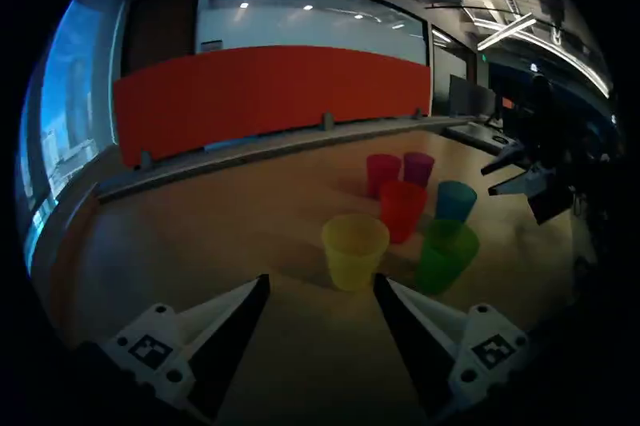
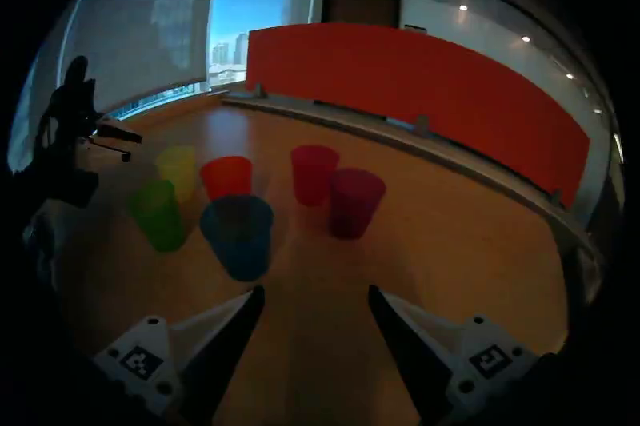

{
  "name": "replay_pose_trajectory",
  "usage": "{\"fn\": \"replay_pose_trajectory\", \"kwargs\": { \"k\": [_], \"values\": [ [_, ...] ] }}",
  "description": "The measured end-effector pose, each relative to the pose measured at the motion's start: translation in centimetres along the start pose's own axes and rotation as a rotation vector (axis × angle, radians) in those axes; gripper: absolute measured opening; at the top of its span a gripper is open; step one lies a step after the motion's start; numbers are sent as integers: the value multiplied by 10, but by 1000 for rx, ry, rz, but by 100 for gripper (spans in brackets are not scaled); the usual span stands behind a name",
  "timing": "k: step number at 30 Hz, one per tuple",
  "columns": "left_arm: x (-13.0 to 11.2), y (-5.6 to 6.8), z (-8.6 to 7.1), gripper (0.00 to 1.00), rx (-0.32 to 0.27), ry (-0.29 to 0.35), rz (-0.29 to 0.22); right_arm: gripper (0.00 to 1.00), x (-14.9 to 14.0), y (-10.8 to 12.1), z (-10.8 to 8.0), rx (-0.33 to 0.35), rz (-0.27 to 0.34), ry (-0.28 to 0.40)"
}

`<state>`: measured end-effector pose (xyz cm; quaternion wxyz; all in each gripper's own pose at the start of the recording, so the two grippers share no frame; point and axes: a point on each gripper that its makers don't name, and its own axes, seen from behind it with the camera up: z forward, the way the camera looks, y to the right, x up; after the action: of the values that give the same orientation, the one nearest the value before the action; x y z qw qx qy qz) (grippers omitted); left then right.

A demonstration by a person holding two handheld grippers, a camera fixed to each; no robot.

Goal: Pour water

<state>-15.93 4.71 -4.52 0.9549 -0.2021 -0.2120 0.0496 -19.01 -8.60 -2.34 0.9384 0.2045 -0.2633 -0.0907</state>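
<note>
Several coloured plastic cups stand upright in a cluster on the wooden table [image 1: 200,226]. In the left gripper view the yellow cup [image 1: 354,250] is nearest, just beyond my open left gripper [image 1: 320,292], with the red cup [image 1: 402,210], green cup [image 1: 446,254] and blue cup [image 1: 456,202] behind it. In the right gripper view the blue cup [image 2: 238,236] is nearest my open right gripper [image 2: 314,294], which holds nothing. The green cup [image 2: 158,214], yellow cup [image 2: 178,170], red cup [image 2: 227,178], crimson cup [image 2: 314,174] and purple cup [image 2: 355,202] stand around it. I cannot tell whether any cup holds water.
A long red partition [image 1: 272,94] runs along the table's far edge. A window [image 2: 248,18] shows sky and buildings. The right gripper [image 1: 516,174] shows far right in the left gripper view. A dark figure [image 2: 64,146] with the left gripper is at the left.
</note>
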Motion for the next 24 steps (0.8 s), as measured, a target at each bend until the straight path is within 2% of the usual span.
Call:
{"fn": "replay_pose_trajectory", "kwargs": {
  "k": [6, 12, 18, 24],
  "values": [
    [16, -22, -9, 97, 126, 106, -62, 100, 21, 25, -9, -132, 57, 103],
    [34, -30, -17, 97, 195, 223, -160, 100, 47, 46, -20, -255, 107, 239],
    [51, -37, -25, 97, 262, 313, -160, 100, 65, 62, -31, -347, 168, 357],
    [70, -42, -34, 97, 314, 381, -166, 100, 82, 78, -52, -430, 232, 466]
  ]
}}
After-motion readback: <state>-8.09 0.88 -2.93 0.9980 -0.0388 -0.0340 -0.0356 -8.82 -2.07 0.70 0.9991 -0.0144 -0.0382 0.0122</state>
